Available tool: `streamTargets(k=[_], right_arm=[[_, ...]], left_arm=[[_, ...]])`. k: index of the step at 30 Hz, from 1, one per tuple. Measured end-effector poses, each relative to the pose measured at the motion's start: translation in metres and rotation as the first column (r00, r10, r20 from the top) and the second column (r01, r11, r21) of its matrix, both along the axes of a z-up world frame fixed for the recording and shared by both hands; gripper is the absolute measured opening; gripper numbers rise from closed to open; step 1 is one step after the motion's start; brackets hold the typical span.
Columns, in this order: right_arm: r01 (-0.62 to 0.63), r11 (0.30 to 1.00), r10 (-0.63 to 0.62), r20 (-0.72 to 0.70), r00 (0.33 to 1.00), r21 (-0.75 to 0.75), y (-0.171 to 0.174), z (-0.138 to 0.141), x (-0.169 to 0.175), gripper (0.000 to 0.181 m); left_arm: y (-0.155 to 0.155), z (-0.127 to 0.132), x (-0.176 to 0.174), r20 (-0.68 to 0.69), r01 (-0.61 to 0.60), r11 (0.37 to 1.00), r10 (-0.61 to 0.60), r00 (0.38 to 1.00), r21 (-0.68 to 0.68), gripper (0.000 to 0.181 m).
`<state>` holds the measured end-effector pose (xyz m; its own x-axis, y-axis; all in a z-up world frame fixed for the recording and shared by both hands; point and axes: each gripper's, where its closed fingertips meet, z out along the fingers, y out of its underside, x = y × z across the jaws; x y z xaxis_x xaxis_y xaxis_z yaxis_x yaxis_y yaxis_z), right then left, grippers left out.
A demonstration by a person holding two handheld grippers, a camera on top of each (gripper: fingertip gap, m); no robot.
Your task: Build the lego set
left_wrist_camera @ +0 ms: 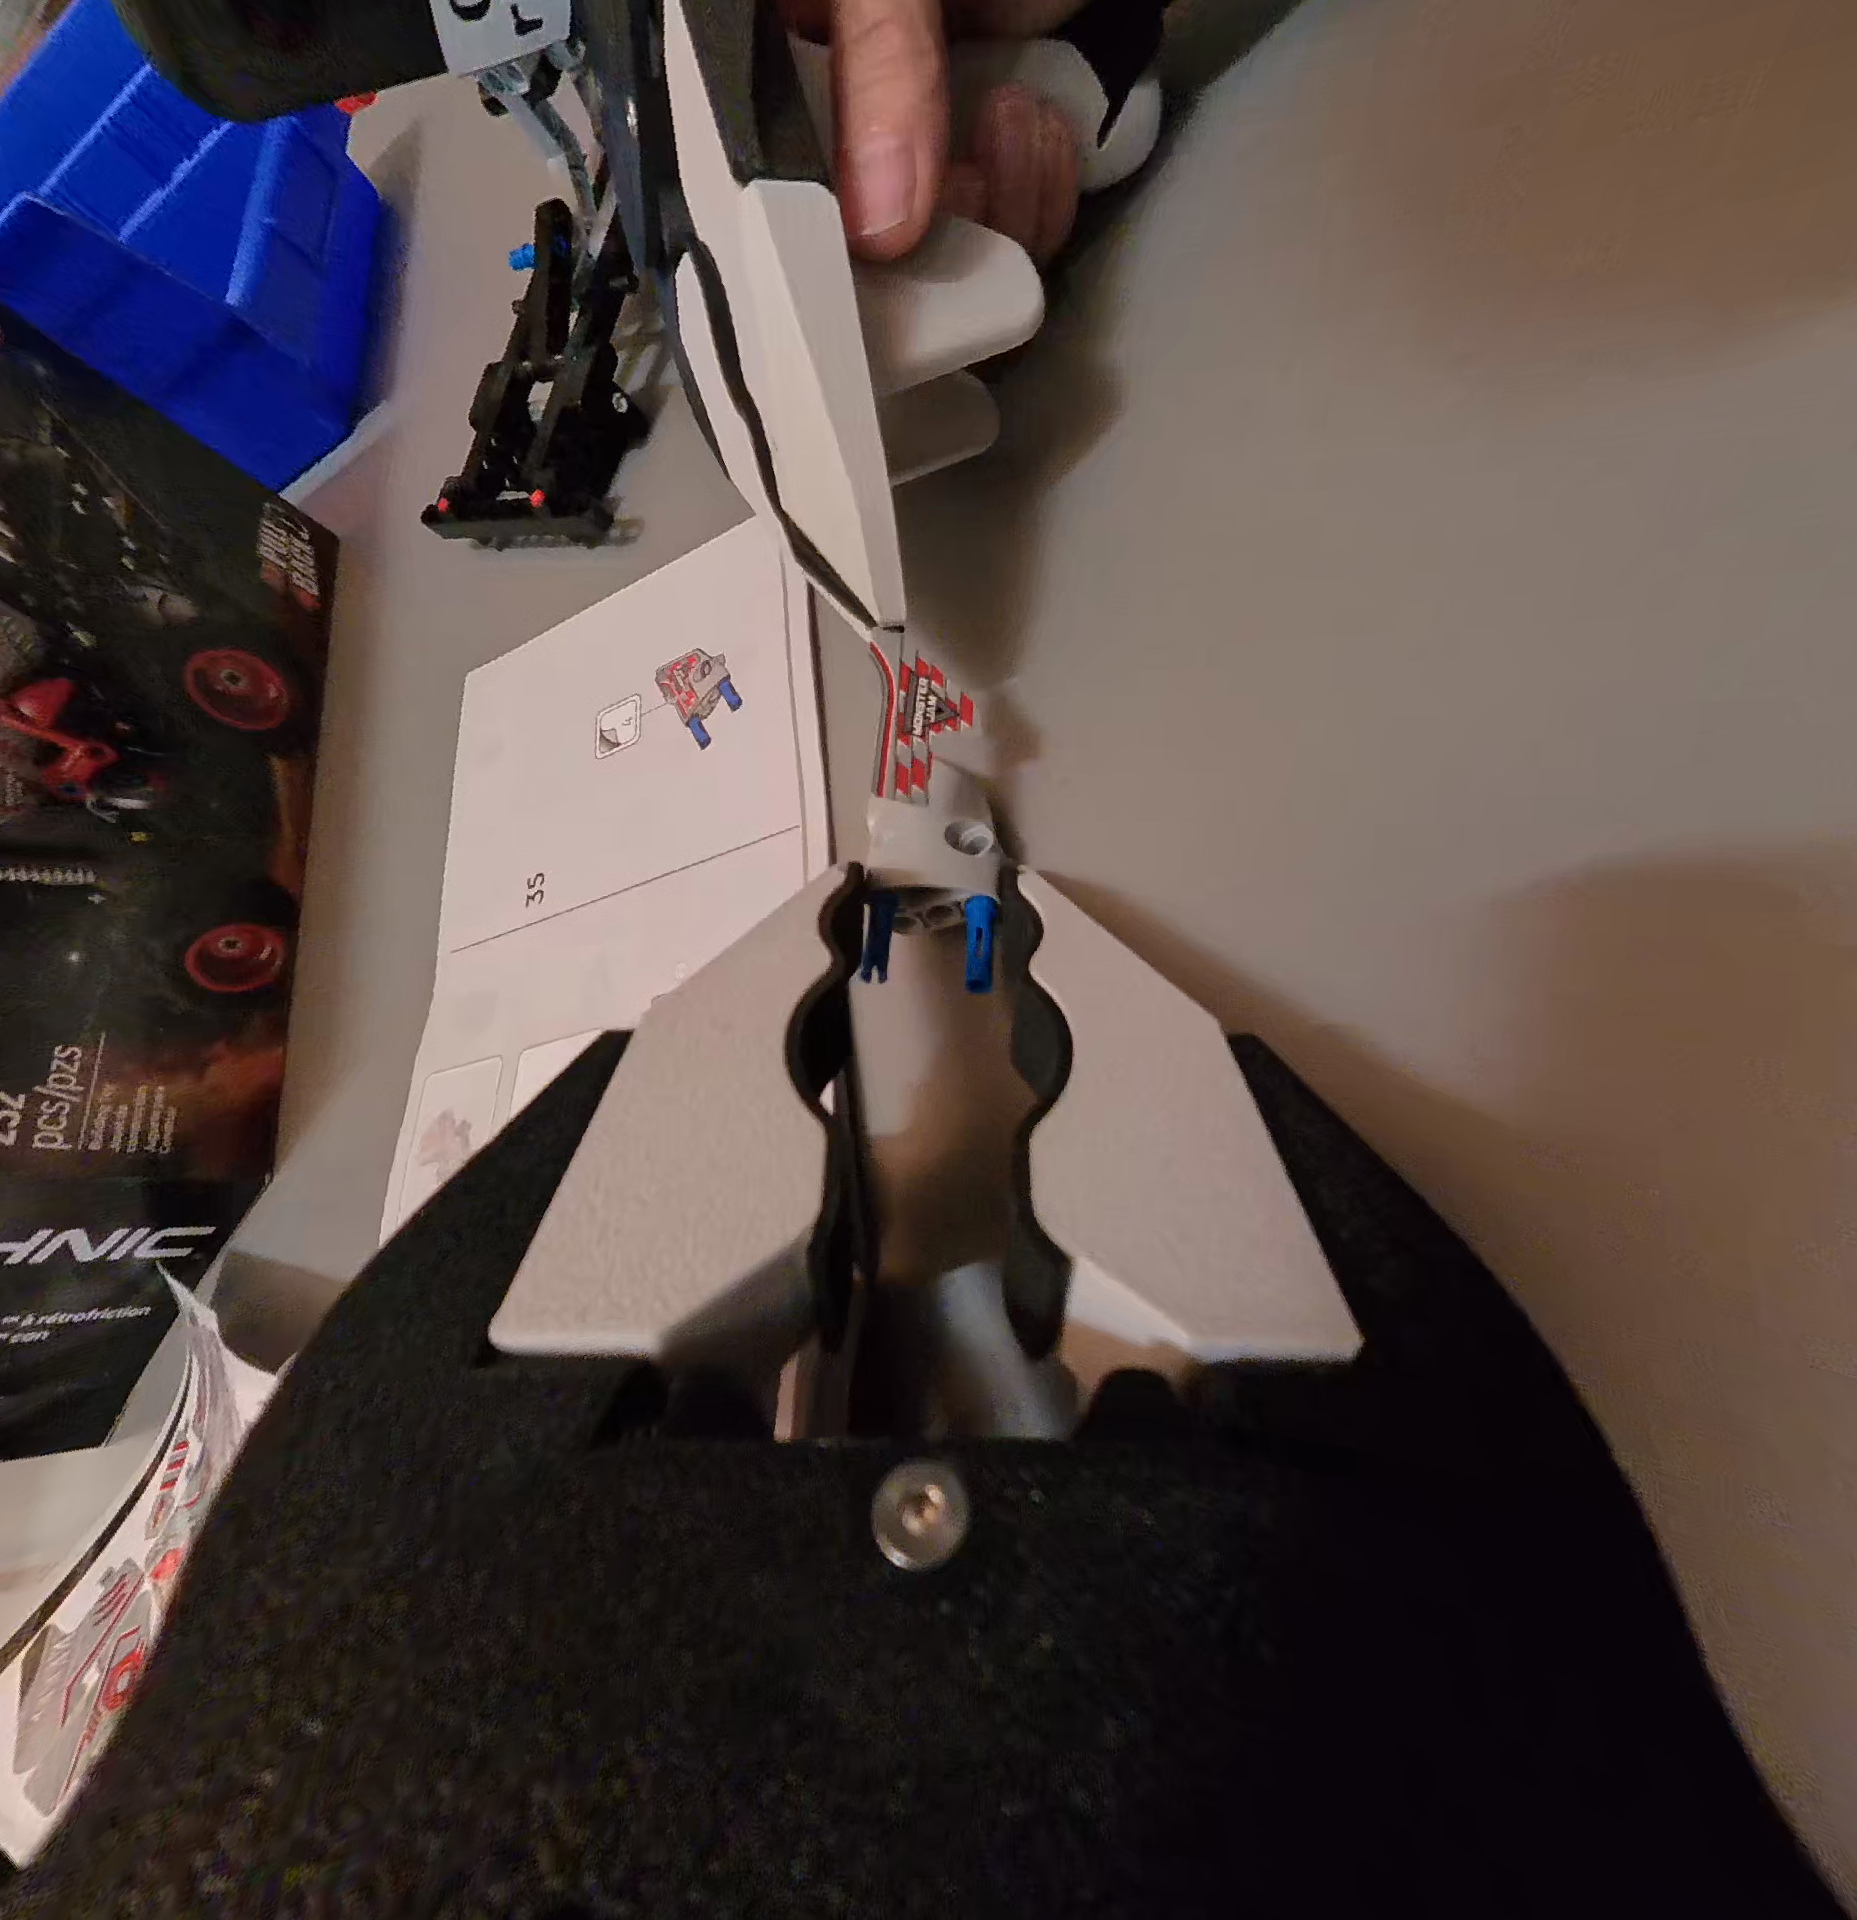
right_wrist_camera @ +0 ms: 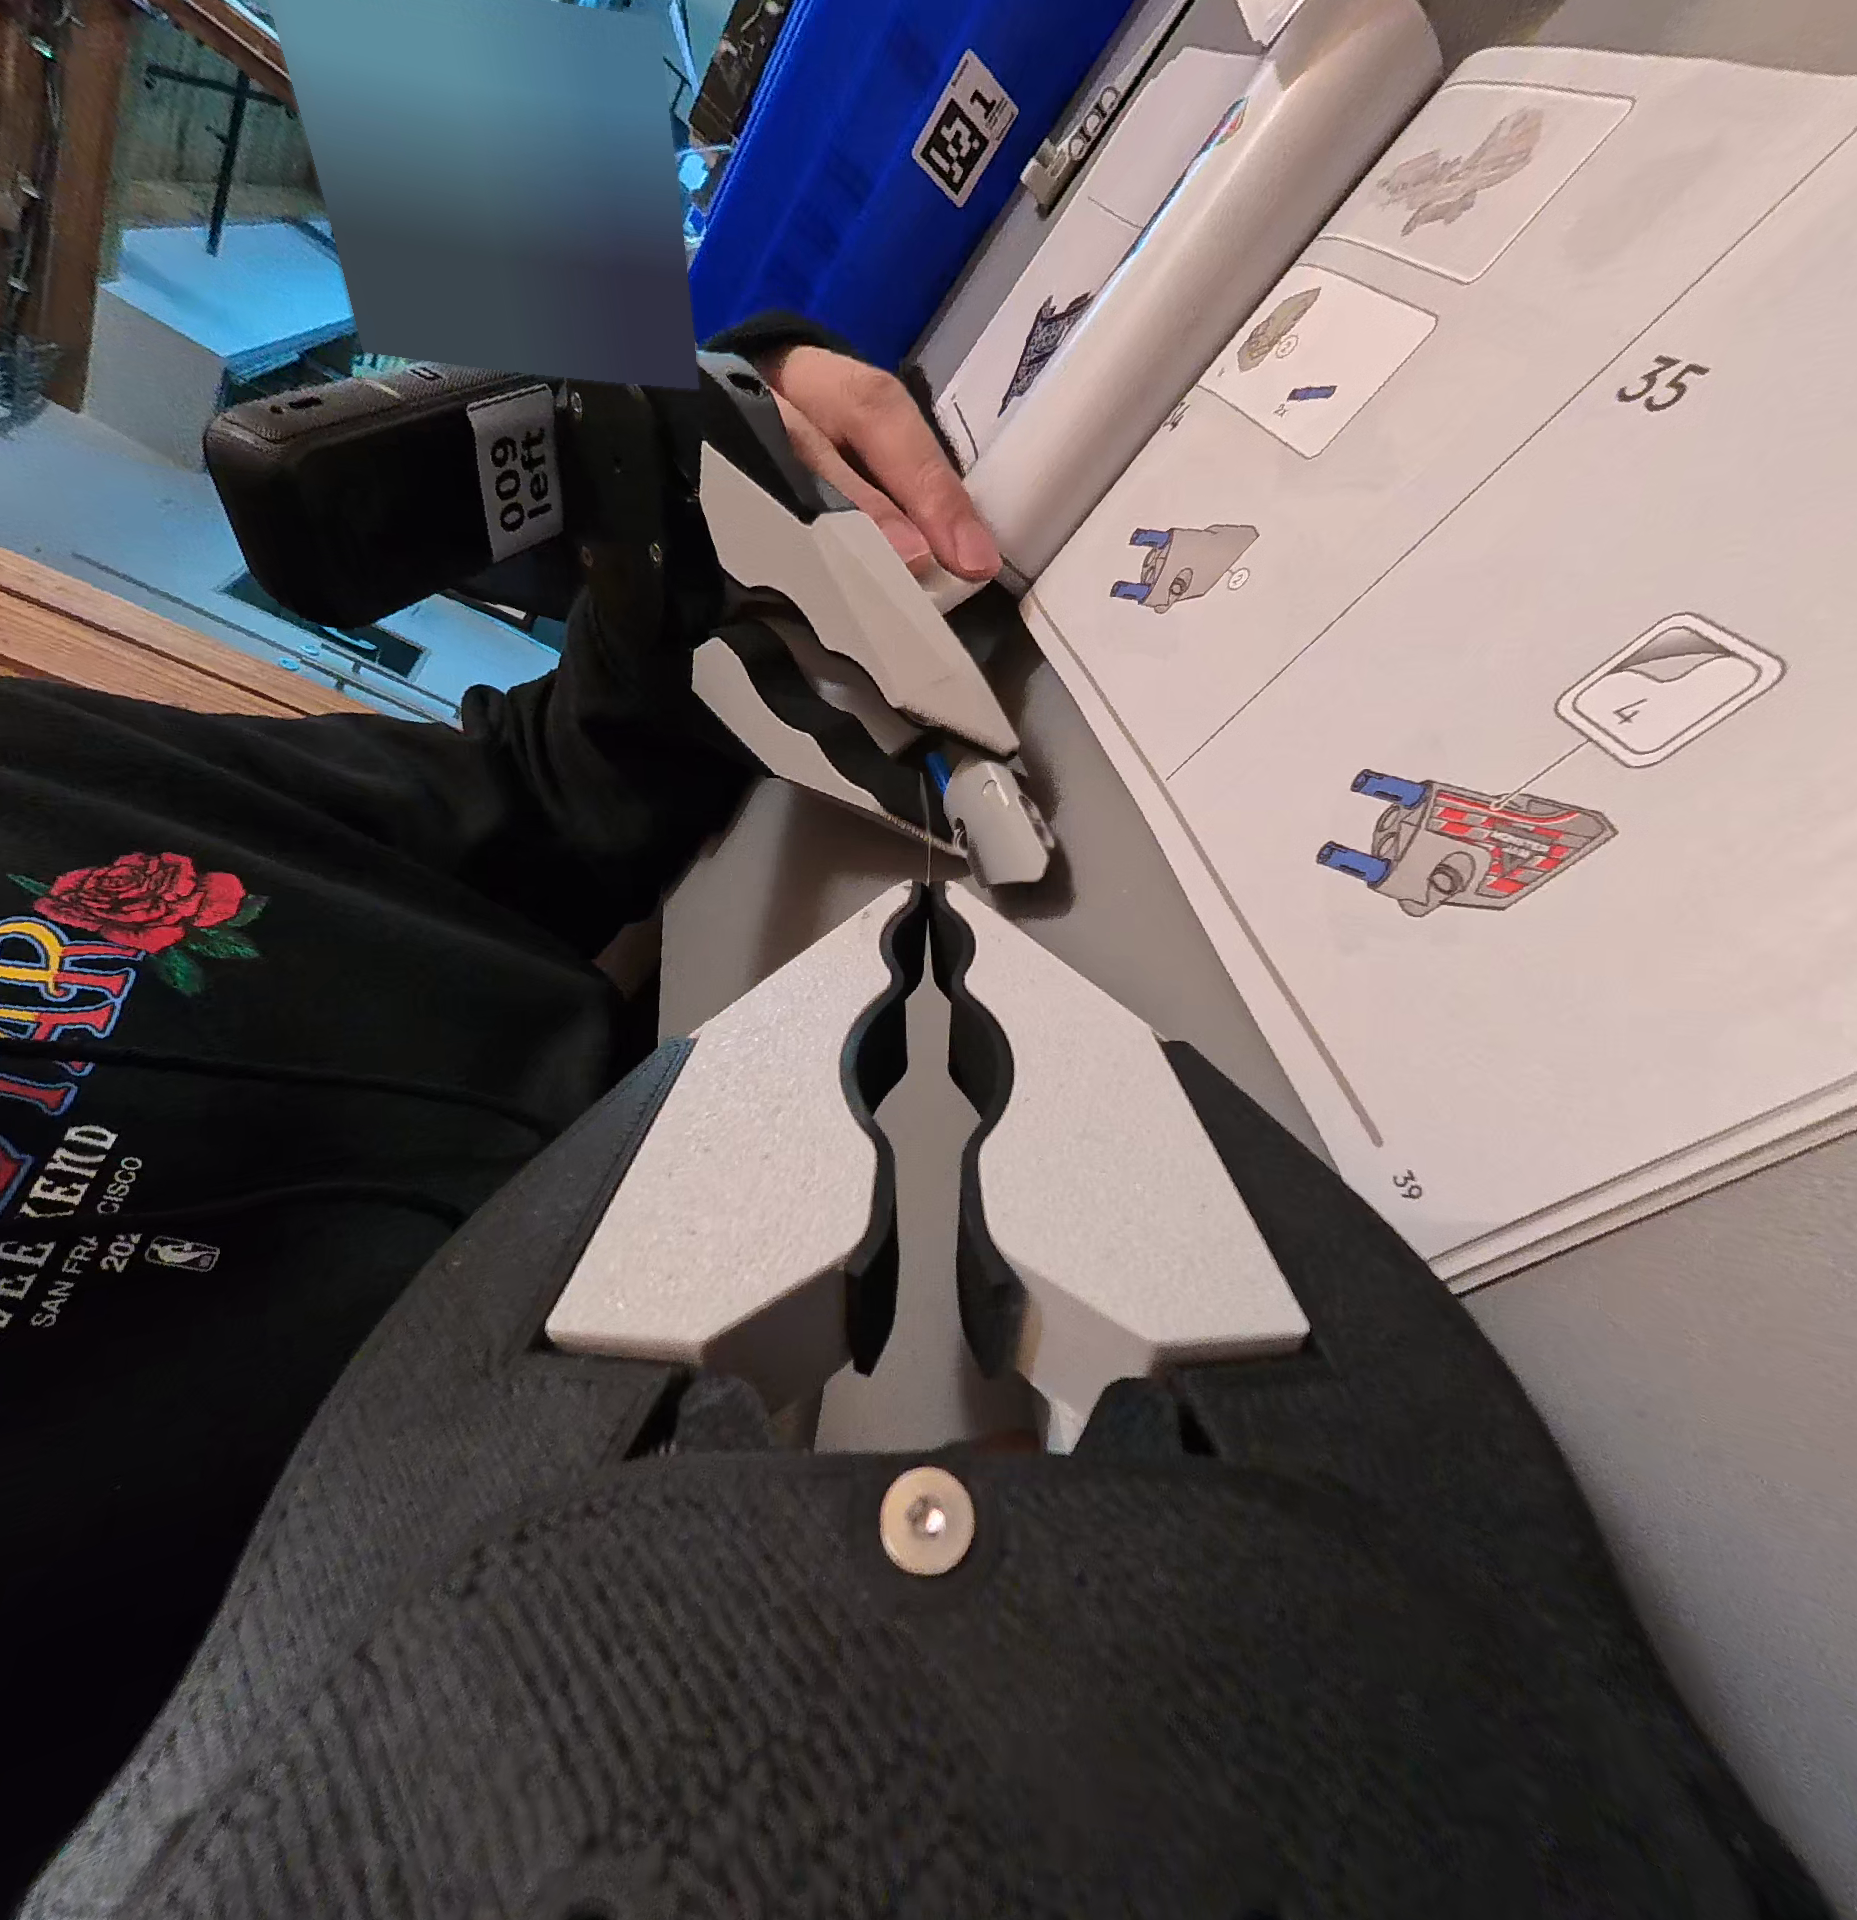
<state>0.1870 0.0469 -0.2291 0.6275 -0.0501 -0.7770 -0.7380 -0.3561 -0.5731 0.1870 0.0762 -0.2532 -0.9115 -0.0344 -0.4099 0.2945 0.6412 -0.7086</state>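
2 blue pins (left_wrist_camera: 974, 940) stick from the grey stickered piece (left_wrist_camera: 929, 774) gripped by left tongs (left_wrist_camera: 929, 883); right tongs (right_wrist_camera: 926, 896), beside it, pinch its sticker (left_wrist_camera: 919, 717).

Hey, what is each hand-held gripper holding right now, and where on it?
The left hand-held gripper clamps the grey piece at its blue-pin end. The right hand-held gripper pinches the sticker by its far edge.
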Motion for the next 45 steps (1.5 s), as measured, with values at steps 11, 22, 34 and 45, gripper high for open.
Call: streamTargets(k=[11, 22, 34, 45], right_arm=[[0.005, 1.000, -0.005, -0.014, 1.000, 0.009, 0.000, 0.001, 0.001, 0.000], [-0.006, 1.000, 0.006, -0.027, 1.000, 0.015, 0.000, 0.002, 0.000, 0.000], [-0.043, 0.999, 0.043, -0.009, 0.999, 0.011, 0.001, 0.001, -0.007, 0.000], [-0.041, 0.999, 0.041, -0.004, 0.999, 0.004, 0.001, 0.000, -0.008, 0.000]], left_arm=[[0.003, -0.007, -0.017, -0.260, 0.008, 0.999, 0.001, 0.966, 0.031, 0.022], [0.003, -0.007, -0.017, -0.258, 0.003, 1.000, 0.005, 0.966, 0.030, 0.024], [0.002, -0.005, -0.013, -0.138, -0.003, 1.000, 0.006, 0.990, 0.021, 0.022], [-0.001, 0.003, -0.007, 0.110, 0.010, 1.000, -0.009, 0.994, -0.006, 0.023]])
